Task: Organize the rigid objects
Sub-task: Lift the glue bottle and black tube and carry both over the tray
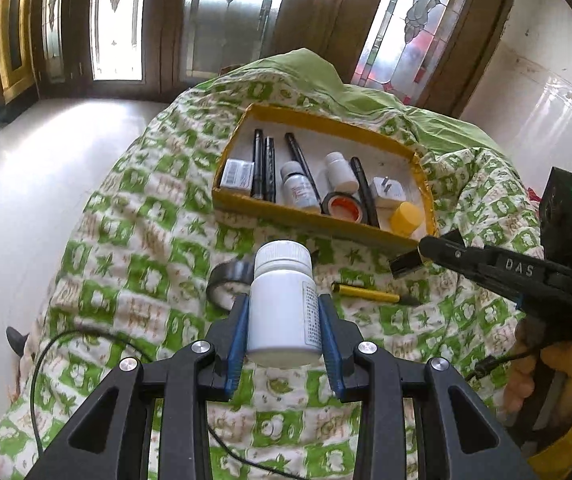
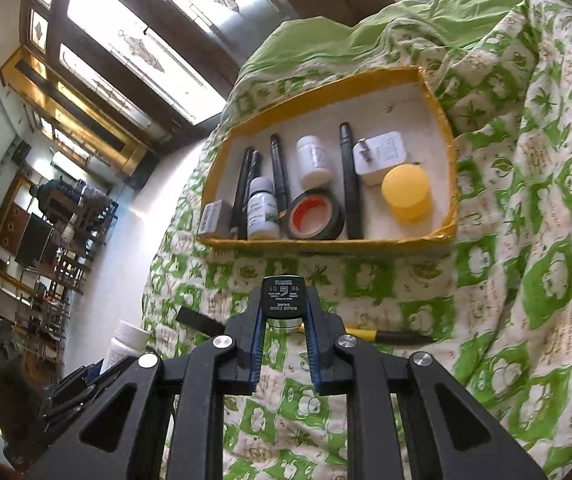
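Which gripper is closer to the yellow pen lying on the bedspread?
Probably right. The right gripper, shut on a black lipstick, hangs just above the yellow pen. The left gripper, shut on a white bottle, sits beside it.

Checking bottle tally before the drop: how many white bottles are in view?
3. One white bottle in the left claw; two lying in the yellow box: a labelled one left of the tape roll, a plain one behind it. More may be hidden.

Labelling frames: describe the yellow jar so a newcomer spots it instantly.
Find the yellow-edged box on the green patterned quilt. In its near right corner, beside the white plug adapter, sits the yellow jar. It is the only solid yellow, squat round item there.
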{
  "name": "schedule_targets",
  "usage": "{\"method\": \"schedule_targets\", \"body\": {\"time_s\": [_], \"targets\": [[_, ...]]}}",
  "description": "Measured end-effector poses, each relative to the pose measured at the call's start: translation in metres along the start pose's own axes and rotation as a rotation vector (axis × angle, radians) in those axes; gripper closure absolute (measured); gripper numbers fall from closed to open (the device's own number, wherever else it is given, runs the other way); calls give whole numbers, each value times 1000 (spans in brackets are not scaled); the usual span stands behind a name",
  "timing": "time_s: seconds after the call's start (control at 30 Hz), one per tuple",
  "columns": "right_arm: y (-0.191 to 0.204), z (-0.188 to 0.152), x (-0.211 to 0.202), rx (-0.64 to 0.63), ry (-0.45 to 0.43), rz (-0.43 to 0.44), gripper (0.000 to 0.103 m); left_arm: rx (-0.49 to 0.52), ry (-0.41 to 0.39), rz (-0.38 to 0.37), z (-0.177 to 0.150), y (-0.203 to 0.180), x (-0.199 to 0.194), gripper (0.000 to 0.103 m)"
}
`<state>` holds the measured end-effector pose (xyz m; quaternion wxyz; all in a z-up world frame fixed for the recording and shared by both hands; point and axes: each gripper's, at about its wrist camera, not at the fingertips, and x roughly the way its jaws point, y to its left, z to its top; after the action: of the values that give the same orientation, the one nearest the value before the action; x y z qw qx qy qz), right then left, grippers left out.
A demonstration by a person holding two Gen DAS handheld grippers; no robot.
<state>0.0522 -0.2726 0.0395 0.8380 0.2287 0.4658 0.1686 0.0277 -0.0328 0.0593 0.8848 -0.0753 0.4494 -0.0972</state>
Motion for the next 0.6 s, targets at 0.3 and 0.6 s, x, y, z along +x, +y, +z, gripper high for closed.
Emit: {"method": "schedule_targets", "body": {"time_s": [0.3,0.6], "targets": [[0,2,2,-2,-3,1,86,48,-2,31,12,-15,14,69],[-1,5,-4,5,-22,6,86,84,-4,45,15,-23,20,69]]}}
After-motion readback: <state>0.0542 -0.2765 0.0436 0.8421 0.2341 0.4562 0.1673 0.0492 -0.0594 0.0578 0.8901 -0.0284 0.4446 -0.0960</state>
